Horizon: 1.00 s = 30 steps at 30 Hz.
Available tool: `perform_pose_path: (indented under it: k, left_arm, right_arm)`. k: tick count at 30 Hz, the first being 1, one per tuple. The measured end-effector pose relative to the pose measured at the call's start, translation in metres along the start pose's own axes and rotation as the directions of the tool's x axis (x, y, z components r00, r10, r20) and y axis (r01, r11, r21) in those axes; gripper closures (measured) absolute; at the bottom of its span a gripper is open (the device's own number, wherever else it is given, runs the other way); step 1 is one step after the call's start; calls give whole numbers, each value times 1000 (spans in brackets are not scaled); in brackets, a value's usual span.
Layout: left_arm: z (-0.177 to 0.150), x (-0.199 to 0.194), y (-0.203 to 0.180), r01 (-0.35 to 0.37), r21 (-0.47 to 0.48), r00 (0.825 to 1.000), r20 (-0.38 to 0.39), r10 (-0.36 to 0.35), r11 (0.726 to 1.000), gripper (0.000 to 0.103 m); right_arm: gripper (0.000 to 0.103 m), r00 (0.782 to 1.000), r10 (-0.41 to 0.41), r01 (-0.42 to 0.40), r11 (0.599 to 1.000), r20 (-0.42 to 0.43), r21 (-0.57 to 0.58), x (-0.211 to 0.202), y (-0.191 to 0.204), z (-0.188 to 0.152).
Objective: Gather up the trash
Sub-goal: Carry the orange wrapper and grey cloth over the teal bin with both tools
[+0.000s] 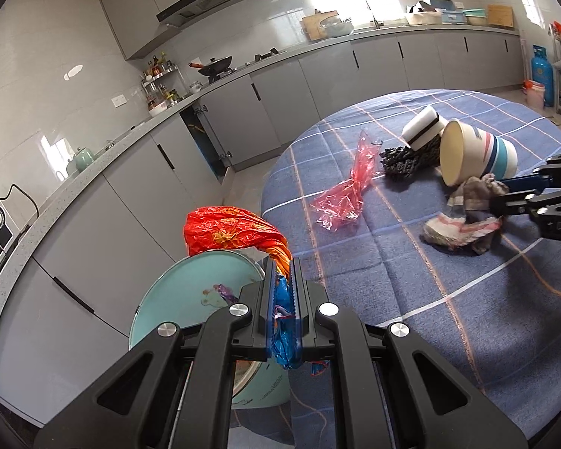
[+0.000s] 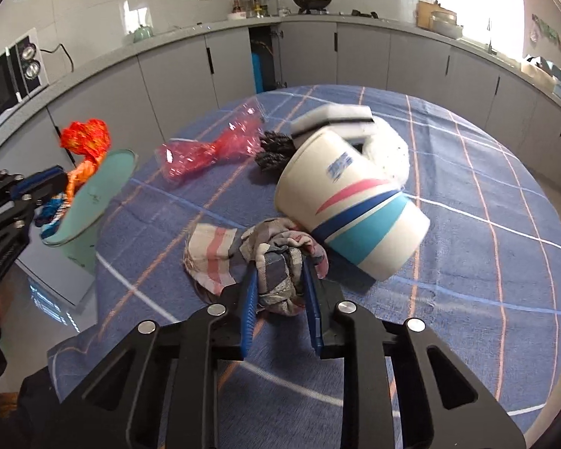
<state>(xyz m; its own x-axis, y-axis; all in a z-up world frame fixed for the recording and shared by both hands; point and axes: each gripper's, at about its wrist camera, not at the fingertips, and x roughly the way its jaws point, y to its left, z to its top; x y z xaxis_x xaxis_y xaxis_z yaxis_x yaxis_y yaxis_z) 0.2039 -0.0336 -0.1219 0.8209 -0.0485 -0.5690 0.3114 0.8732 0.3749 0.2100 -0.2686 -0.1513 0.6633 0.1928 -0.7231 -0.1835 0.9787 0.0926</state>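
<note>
Your L gripper point(image 1: 282, 280) is clenched on a crumpled red-orange foil wrapper point(image 1: 228, 230), held over the teal bin point(image 1: 190, 292) just off the table's point(image 1: 467, 336) 9 o'clock edge. Your R gripper point(image 2: 280, 284) grasps a bunched striped rag point(image 2: 276, 265) near table centre. At the rag's 1 o'clock, touching it, lies a tipped paper cup point(image 2: 351, 205). Pink cellophane point(image 2: 209, 149) sits at 11 o'clock, apart.

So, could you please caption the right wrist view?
Right gripper shut on a crumpled cloth beside a tipped paper cup.
</note>
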Motion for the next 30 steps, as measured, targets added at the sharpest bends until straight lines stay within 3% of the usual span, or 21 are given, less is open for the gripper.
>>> perform_pose_path:
  k: [18,30]
  left_arm:
    - [3,-10,49,-87,-75,996,17,88,993,95]
    - [-6,-2,80,-124,-124,992,-11,124,985,95]
  right_arm:
    - [80,969,66,-70,998,238,7,-64,14,41]
    - [80,962,83,-77,996,261,-36,-45,39,70]
